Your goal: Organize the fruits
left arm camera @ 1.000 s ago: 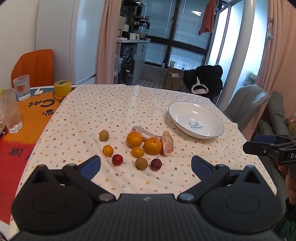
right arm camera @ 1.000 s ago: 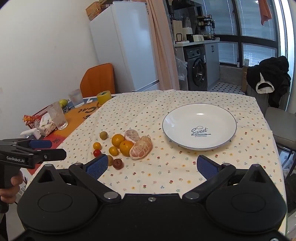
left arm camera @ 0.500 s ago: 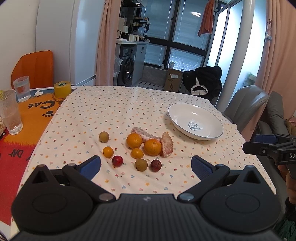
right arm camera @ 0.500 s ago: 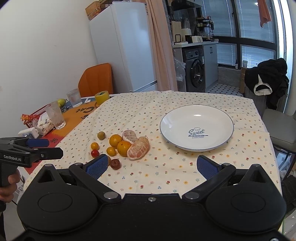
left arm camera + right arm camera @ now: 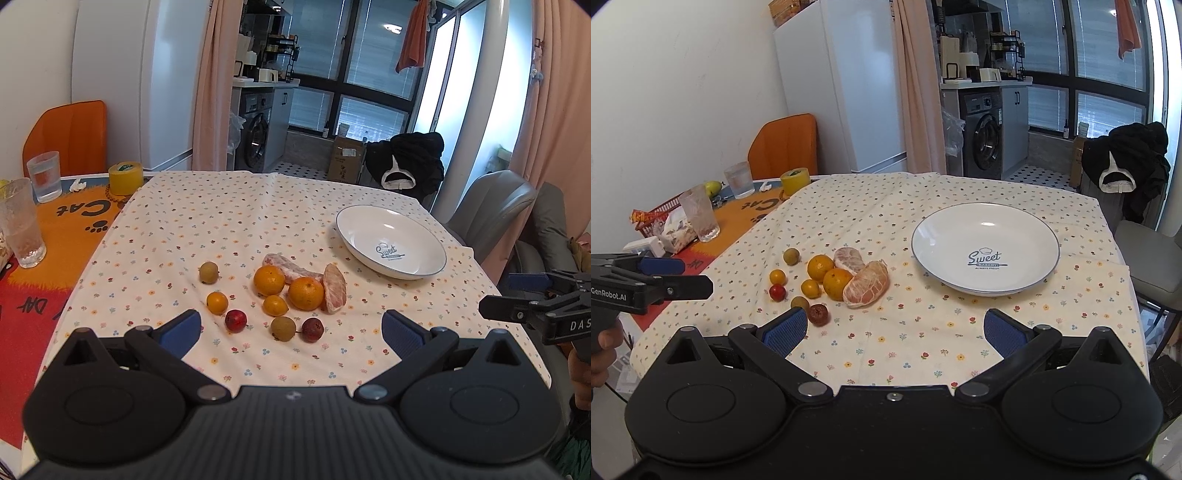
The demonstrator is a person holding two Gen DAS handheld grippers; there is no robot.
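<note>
Several fruits lie grouped on the flowered tablecloth: two oranges (image 5: 306,292) (image 5: 820,267), peeled pomelo segments (image 5: 335,288) (image 5: 866,284), small kumquats (image 5: 217,302), red fruits (image 5: 236,320) (image 5: 777,292) and brownish-green ones (image 5: 208,272) (image 5: 791,256). A white plate (image 5: 354,236) (image 5: 931,254) printed "Sweet" stands empty to their right. My left gripper (image 5: 291,328) hangs open just short of the fruits, holding nothing. My right gripper (image 5: 894,326) is open too, near the table's front edge, with the plate ahead and the fruits to its left.
On the orange mat at the left stand two glasses (image 5: 23,225) (image 5: 44,176), a yellow tape roll (image 5: 125,178) and a red basket (image 5: 655,218). An orange chair (image 5: 785,146) stands behind and a grey chair (image 5: 491,210) at the right. The tablecloth (image 5: 886,206) covers the table.
Both grippers have drifted slightly; the fruits and plate sit a little lower and nearer in the right wrist view. Nothing was taken hold of or moved on the table.
</note>
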